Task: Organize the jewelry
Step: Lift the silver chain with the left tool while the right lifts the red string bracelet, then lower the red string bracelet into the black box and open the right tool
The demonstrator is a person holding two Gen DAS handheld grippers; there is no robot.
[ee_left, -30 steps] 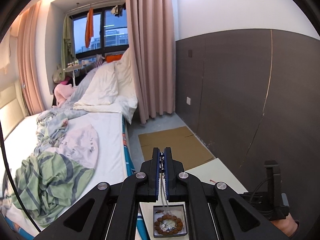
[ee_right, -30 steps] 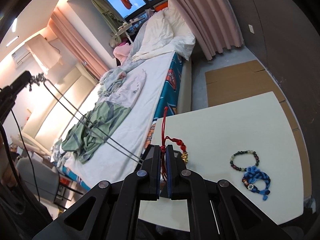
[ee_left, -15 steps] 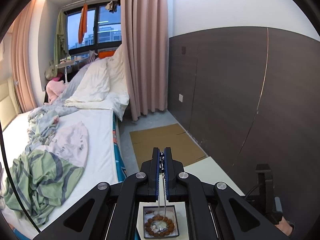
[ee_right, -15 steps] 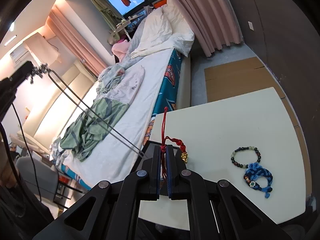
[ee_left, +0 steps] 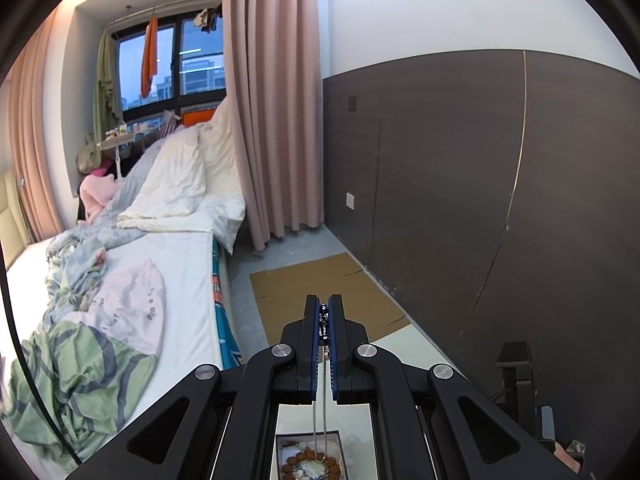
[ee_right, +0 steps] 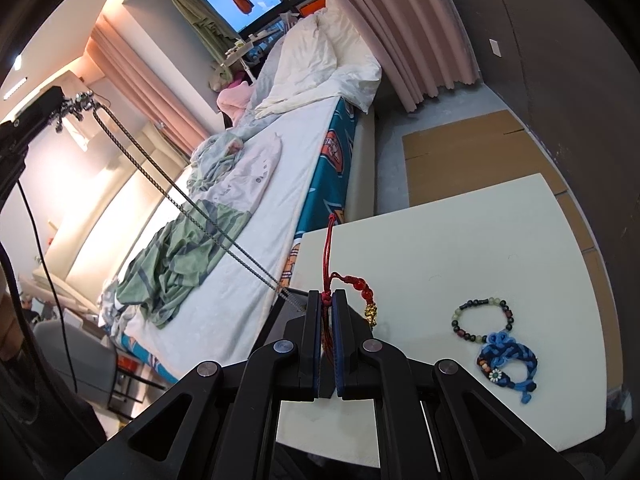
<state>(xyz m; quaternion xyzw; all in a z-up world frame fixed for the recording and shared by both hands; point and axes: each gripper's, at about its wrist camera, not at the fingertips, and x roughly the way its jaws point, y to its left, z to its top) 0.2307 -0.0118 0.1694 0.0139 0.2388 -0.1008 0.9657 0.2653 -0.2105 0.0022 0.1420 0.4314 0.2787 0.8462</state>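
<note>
The left hand-held gripper (ee_left: 324, 312) is closed tight on a thin silver chain necklace (ee_left: 320, 408). The chain hangs down into a small dark square box (ee_left: 280, 456) holding brown beads. The right hand-held gripper (ee_right: 327, 300) pinches a red cord bracelet (ee_right: 352, 286) above the cream table (ee_right: 460, 232). A dark bead bracelet (ee_right: 480, 320) touches a blue braided bracelet (ee_right: 508, 360) further right.

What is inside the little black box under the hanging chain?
The box holds a brown bead bracelet and something pale and shiny in its middle. The chain dangles into it. The near part of the box is cut off, so anything there is hidden.
</note>
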